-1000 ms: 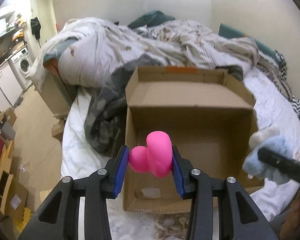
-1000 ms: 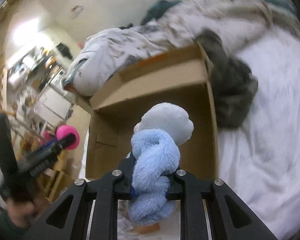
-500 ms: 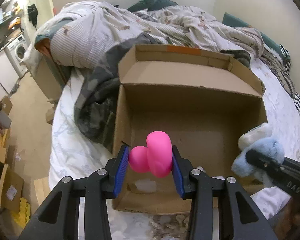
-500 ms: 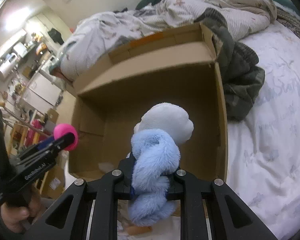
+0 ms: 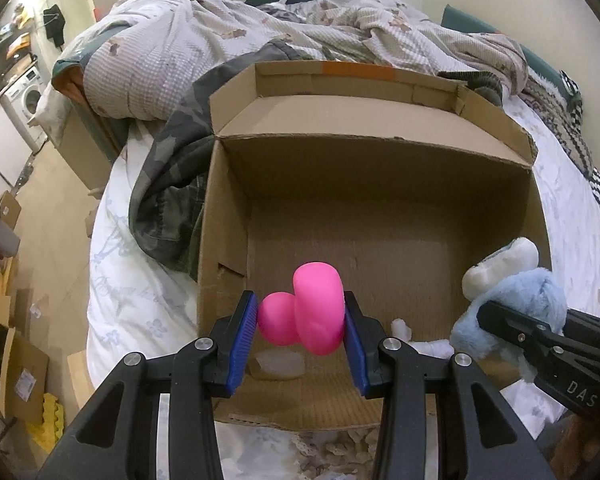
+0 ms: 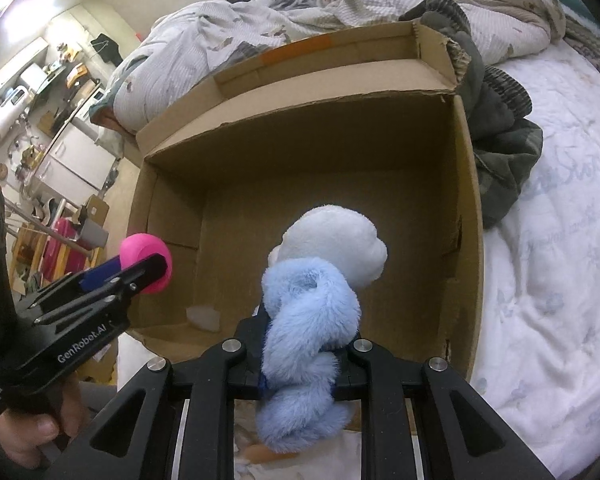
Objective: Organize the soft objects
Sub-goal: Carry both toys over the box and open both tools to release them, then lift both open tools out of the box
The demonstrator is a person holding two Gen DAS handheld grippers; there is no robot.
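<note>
The left claw (image 5: 300, 334) is clenching the pink toy (image 5: 306, 314); the right claw (image 6: 300, 354) is gripping the blue plush (image 6: 308, 320), both at twelve o'clock, over the cardboard box (image 5: 380, 184).

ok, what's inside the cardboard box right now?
The cardboard box is nearly bare: a pale translucent scrap on its floor, white bits near the front. The pink toy and blue plush hide some floor.
</note>
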